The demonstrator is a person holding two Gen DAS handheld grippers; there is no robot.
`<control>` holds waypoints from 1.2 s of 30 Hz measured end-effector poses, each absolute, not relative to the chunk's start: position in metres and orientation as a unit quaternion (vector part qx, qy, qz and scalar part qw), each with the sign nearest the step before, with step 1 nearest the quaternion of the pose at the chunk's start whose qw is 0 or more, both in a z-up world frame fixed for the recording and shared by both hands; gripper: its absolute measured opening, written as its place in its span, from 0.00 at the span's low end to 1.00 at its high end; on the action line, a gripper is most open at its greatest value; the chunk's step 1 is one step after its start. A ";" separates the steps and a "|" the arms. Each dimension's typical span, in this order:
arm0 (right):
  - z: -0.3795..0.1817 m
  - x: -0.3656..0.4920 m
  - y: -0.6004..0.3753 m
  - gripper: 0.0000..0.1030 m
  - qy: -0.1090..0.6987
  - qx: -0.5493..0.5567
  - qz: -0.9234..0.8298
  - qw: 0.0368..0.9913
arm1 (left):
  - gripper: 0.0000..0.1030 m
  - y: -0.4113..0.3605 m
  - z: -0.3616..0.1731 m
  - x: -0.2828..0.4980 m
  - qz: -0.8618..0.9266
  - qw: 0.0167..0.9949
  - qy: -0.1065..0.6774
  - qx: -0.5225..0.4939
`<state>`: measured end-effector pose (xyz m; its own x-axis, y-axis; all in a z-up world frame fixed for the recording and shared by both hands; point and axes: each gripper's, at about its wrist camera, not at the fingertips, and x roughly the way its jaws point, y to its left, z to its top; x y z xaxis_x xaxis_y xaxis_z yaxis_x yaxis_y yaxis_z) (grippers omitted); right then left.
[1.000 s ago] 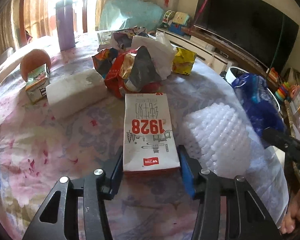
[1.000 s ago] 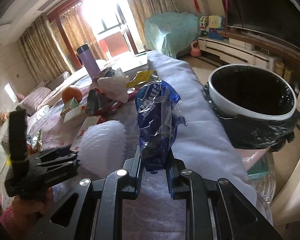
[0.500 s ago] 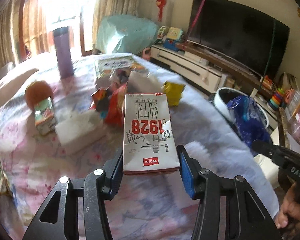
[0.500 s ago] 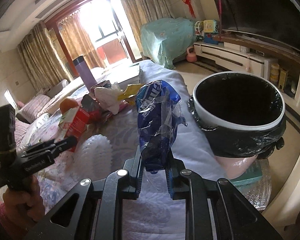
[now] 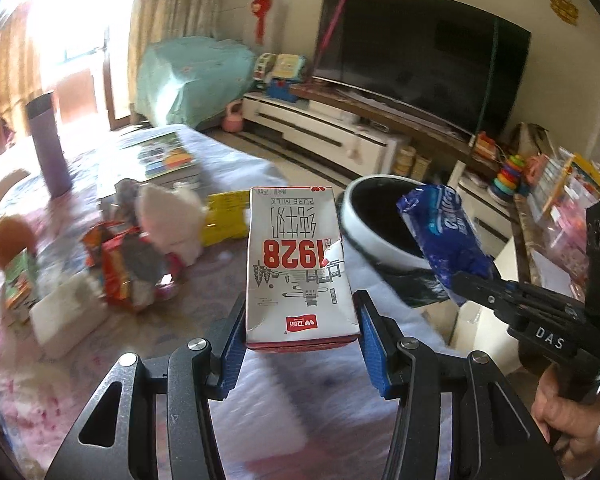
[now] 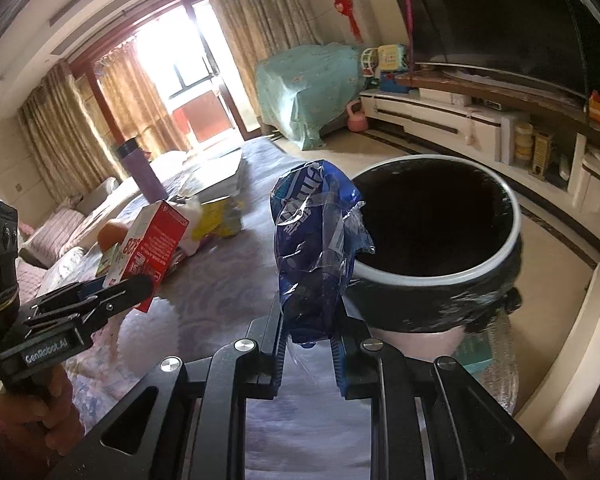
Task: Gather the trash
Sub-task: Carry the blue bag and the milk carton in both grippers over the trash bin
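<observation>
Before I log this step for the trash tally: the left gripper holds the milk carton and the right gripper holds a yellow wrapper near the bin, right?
Not quite. The left gripper does hold the milk carton, but the right gripper is shut on a blue wrapper, not a yellow one, near the bin. The right wrist view shows it.

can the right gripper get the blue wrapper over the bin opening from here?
Probably yes. The right gripper is shut on the blue wrapper, and the trash bin sits just beyond it, mouth open and nothing between them.
</observation>
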<state>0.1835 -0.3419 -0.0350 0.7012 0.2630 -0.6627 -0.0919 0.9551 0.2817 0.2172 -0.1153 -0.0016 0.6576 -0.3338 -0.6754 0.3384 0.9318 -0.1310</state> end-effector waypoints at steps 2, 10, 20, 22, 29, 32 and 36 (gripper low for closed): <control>-0.034 0.184 -0.350 0.19 0.374 0.116 0.090 0.915 | 0.48 -0.121 -0.003 0.224 -0.193 0.908 0.372 0.006; -0.033 0.187 -0.370 0.19 0.380 0.123 0.070 0.914 | 0.48 -0.139 -0.008 0.250 -0.219 0.899 0.379 0.019; -0.033 0.201 -0.393 0.19 0.383 0.129 0.057 0.913 | 0.48 -0.159 -0.009 0.278 -0.237 0.890 0.388 0.032; -0.034 0.206 -0.398 0.19 0.386 0.131 0.054 0.912 | 0.48 -0.167 -0.009 0.282 -0.239 0.889 0.388 0.033; -0.035 0.218 -0.411 0.19 0.393 0.129 0.050 0.909 | 0.48 -0.185 -0.009 0.303 -0.248 0.884 0.394 0.036; -0.034 0.225 -0.413 0.19 0.396 0.123 0.048 0.909 | 0.48 -0.199 -0.011 0.313 -0.250 0.882 0.396 0.040; -0.036 0.233 -0.418 0.19 0.399 0.121 0.048 0.907 | 0.48 -0.211 -0.013 0.327 -0.255 0.879 0.402 0.043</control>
